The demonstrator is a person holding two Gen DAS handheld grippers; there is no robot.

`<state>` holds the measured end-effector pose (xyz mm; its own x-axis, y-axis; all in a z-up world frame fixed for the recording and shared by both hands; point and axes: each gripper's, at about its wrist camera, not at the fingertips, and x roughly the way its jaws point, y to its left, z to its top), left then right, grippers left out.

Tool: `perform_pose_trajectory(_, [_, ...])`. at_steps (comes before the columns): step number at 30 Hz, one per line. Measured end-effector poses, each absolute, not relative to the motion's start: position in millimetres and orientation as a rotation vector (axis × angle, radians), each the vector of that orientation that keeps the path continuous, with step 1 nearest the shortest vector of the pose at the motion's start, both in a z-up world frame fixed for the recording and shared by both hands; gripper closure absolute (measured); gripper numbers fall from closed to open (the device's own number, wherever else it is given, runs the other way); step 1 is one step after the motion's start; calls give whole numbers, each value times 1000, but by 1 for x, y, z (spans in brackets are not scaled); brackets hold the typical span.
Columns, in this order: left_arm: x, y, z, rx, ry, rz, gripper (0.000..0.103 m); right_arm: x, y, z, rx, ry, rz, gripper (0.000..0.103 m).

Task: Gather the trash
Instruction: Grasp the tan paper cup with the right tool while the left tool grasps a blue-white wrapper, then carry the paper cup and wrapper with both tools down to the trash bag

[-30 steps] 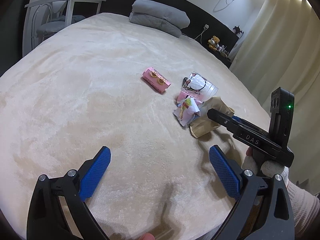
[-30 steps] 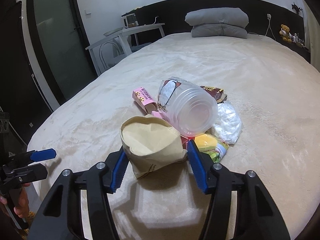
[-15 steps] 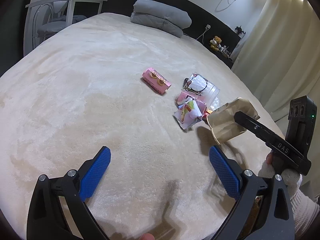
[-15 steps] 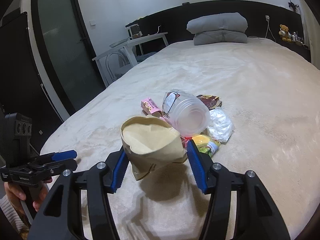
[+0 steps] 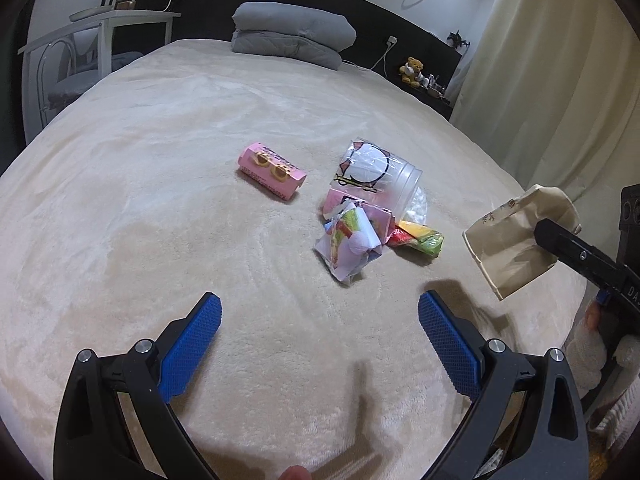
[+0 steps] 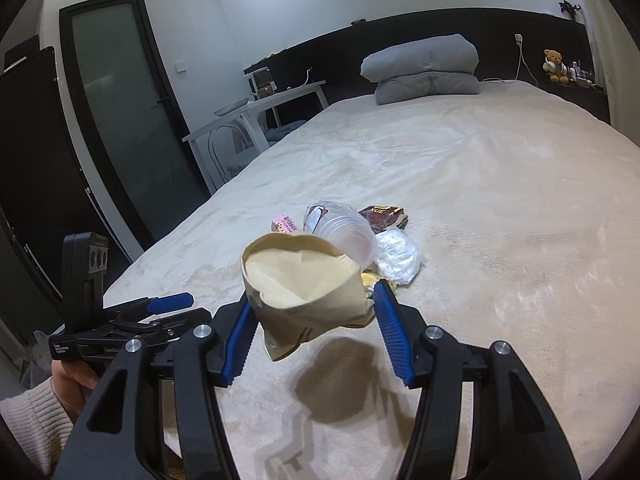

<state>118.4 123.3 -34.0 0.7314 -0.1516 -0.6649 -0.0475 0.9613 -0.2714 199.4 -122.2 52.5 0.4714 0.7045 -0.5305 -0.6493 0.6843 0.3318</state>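
Open bed [image 5: 160, 208] all around trash pile [image 5: 360, 216]

The bed cover [image 5: 168, 208] is a fuzzy, matt cream plush. The paper bag [image 6: 304, 280] at 3 o'clock of the pile is crinkled matt kraft paper. The cup [image 5: 380, 176] is clear glossy plastic, and the pink box [image 5: 272, 172] at its 9 o'clock looks like smooth card. The gripper pads [image 5: 192, 344] are blue with a knurled, grippy texture, on matt black plastic arms.
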Motion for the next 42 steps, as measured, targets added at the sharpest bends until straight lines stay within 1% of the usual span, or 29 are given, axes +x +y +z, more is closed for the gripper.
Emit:
perform_pose_trajectory(17, [179,86,-48,-149,768,-47,7,197,-169,62,114,703,795,47])
perform_pose_trajectory(18, [182,85,-49,-145,767,-43,9,197,-171,62,115,705,793,47])
perform_pose_trajectory(19, [186,84,-50,-144,770,-44,12,197,-173,62,116,707,791,47])
perform_pose_trajectory(21, [193,82,-53,-130,788,-37,23,198,-178,63,117,708,786,47])
perform_pose_trajectory(22, [196,82,-56,-123,799,-36,26,198,-180,63,117,707,783,47])
perform_pose_trajectory(24, [201,82,-60,-111,820,-40,42,200,-185,64,123,708,779,47])
perform_pose_trajectory(25, [203,82,-61,-107,826,-36,45,200,-187,64,126,708,776,47])
perform_pose_trajectory(27, [206,83,-64,-105,842,-21,61,201,-190,66,131,707,771,47])
perform_pose_trajectory(28, [208,83,-64,-102,847,-13,62,201,-192,66,132,705,770,47])
perform_pose_trajectory(30, [208,81,-64,-88,846,-4,71,200,-194,66,133,703,768,47])
perform_pose_trajectory(31, [207,81,-64,-83,845,-4,74,200,-194,67,133,703,766,47])
perform_pose_trajectory(33, [204,81,-63,-80,843,-2,75,199,-195,67,130,703,763,47])
perform_pose_trajectory(42, [189,82,-49,-72,808,18,77,198,-196,65,110,705,751,47])
